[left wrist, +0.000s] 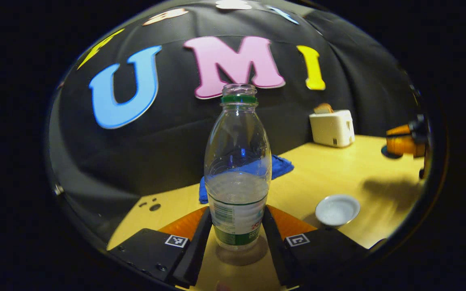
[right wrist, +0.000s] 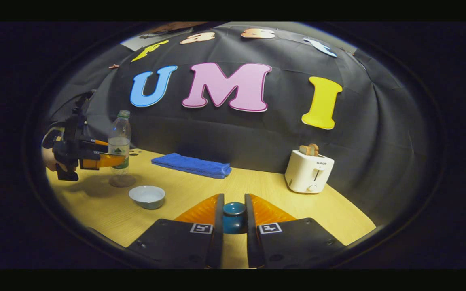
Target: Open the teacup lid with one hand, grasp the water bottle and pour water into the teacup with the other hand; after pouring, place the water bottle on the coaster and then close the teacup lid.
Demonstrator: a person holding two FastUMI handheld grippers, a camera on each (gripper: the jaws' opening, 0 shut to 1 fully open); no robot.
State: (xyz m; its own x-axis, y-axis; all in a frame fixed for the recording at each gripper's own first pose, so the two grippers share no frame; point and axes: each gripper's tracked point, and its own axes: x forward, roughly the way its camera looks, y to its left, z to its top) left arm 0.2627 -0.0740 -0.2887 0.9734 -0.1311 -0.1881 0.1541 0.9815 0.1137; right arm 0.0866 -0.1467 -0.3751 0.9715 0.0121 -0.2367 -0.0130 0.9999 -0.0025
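Observation:
A clear water bottle (left wrist: 237, 161), uncapped and about a third full, stands upright on a round brown coaster (left wrist: 243, 256). My left gripper (left wrist: 237, 210) is shut on its lower part, a finger against each side. In the right gripper view the same bottle (right wrist: 119, 137), coaster (right wrist: 121, 181) and left gripper (right wrist: 113, 160) sit far left. The open teacup (left wrist: 337, 209), a pale bowl (right wrist: 147, 196), rests right of the bottle. My right gripper (right wrist: 234, 200) is shut on the dark blue lid (right wrist: 234, 216), held above the table. It appears again at the left gripper view's right edge (left wrist: 403, 141).
A folded blue cloth (right wrist: 192, 165) lies by the back wall behind the bottle (left wrist: 281, 165). A white toaster (right wrist: 309, 171) with toast stands at the back right (left wrist: 332, 127). A hand (right wrist: 49, 161) holds the left gripper. The wooden table (right wrist: 200, 190) ends near the bottle.

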